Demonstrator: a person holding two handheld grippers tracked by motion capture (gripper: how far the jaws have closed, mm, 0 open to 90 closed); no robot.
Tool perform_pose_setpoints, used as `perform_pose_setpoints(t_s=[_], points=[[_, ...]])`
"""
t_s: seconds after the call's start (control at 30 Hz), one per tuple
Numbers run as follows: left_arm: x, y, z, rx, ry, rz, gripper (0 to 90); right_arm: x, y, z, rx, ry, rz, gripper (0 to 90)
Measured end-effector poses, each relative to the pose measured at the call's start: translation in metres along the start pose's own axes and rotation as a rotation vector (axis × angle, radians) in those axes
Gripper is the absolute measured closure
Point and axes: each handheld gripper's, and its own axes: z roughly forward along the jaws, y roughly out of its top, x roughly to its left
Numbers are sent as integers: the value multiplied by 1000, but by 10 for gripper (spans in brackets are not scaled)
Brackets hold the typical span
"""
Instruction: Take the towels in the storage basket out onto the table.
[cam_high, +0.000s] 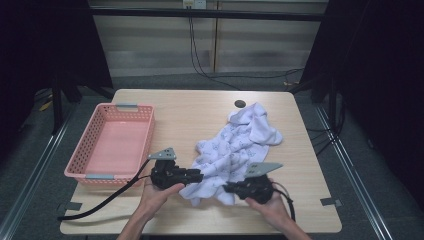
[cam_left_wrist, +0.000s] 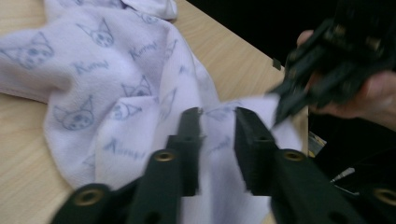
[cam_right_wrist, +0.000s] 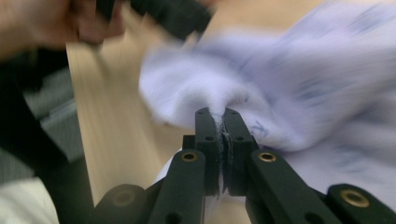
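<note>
The right gripper (cam_right_wrist: 217, 112) is clamped on a thin pinch of the white printed towel (cam_high: 235, 150), its jaws pressed nearly together with a sliver of cloth between them, at the towel's near edge on the worktop (cam_high: 200, 115). The left gripper (cam_left_wrist: 217, 112) has its jaws standing apart with the towel's cloth lying between and ahead of them; its pads do not seem to press on the fabric, though blur makes that hard to settle. The towel lies crumpled ahead of both grippers, spreading away from them toward the worktop's far side, and the pink basket (cam_high: 90, 145) sits off beyond the left gripper, apart from the cloth. The chief risk is the right gripper's small bite: a pull or lift could slide the fold out of the jaws and drop that edge. If the left gripper closes on a bunched layer rather than an edge, the towel would lift as a lump and not spread. The two grippers are near each other, so a hurried move could knock them together
</note>
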Motion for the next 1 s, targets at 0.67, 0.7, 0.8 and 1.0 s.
perform_pose_setpoints(t_s=[0.67, 0.7, 0.8, 1.0], points=[[-14, -22, 37, 214, -88, 92, 592, -125, -38, -65, -6, -310, 267, 822], [-17, -25, 39, 233, -99, 105, 578, -124, -38, -65, -8, -308, 263, 785], [-21, -30, 41, 282, -87, 142, 519, -120, -38, -67, -8, -307, 252, 647], [-25, -39, 41, 345, -37, 188, 474, -114, -38, -74, -33, -297, 248, 558]])
